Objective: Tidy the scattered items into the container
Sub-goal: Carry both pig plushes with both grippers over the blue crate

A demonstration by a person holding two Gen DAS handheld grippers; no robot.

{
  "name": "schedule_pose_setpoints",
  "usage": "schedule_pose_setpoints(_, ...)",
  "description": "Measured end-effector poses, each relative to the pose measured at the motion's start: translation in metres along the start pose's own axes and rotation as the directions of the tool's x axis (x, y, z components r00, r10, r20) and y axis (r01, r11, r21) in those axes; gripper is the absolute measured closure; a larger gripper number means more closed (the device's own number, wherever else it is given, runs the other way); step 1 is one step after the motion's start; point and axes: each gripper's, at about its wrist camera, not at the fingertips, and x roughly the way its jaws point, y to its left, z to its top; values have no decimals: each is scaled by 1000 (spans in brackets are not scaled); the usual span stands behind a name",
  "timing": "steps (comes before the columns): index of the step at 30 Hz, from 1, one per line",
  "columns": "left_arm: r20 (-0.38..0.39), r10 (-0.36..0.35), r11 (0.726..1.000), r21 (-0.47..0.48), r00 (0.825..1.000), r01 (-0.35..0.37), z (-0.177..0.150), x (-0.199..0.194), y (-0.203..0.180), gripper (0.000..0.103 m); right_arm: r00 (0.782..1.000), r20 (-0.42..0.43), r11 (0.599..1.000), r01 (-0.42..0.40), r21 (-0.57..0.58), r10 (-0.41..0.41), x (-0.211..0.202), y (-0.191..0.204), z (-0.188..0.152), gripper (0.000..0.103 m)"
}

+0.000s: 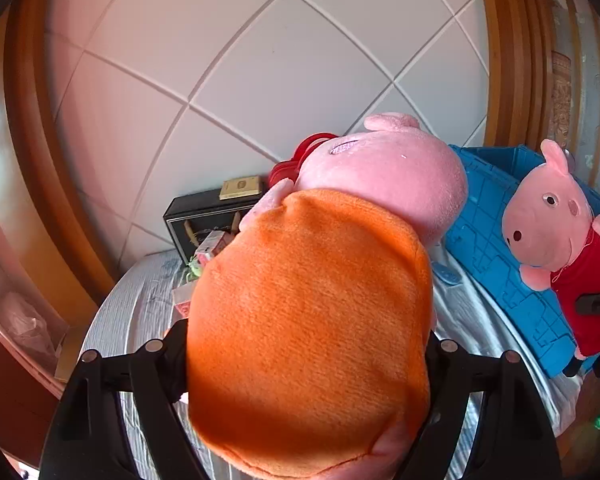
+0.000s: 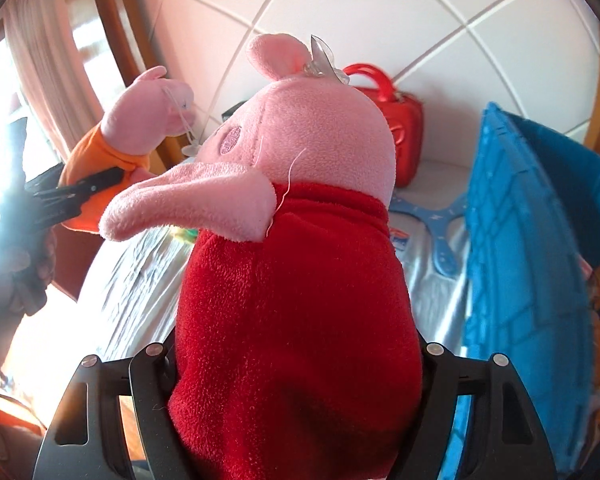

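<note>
1. The left gripper (image 1: pixel 306 344) is clamped on the orange-dressed plush pig (image 1: pixel 308 320); its black fingers (image 1: pixel 172 360) press into the orange body on both sides, and the fingertips are buried behind the fabric.
2. That pig fills the left wrist view, so its face is turned away and the lower body is cut off at the bottom edge.
3. The right gripper (image 2: pixel 296 352) grips the red-dressed plush pig (image 2: pixel 296 300) around the belly; its fingertips too are hidden by the plush.
4. Both pigs are held in the air above the bed (image 2: pixel 136 280), not in the blue crate (image 2: pixel 528 260).
5. The crate stands on the bed to the right; its inside is mostly out of sight, with only orange-brown scraps showing at the right edge of the right wrist view, too cut off to identify.
6. In the right wrist view, the hand holding the left gripper is lost in window glare at the left.
7. A clear suction cup (image 2: pixel 324 60) sits on the red-dressed pig's head.
8. A red case (image 2: pixel 400 124) stands against the tiled wall, partly behind that pig.
9. A black box (image 1: pixel 204 216) with a gold label (image 1: pixel 240 188) sits by the wall; the label's writing is too small to read.
10. Small packets (image 1: pixel 210 248) beside it are half hidden, their print unreadable.
11. A blue hanger-like piece (image 2: pixel 444 232) lies on the bed beside the crate.
</note>
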Motion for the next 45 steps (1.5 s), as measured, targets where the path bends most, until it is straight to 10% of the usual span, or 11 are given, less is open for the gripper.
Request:
schedule_pose_setpoints(23,78,-239,948,236,968,215,106,7,-204,22,967,163,966,161,200,-195,-190,-156,-61,27)
schedule_pose_setpoints(45,19,-394,863,350,919,363,171,64,-364,22,946,142,914,229,336,-290,-214,-285,-104,27)
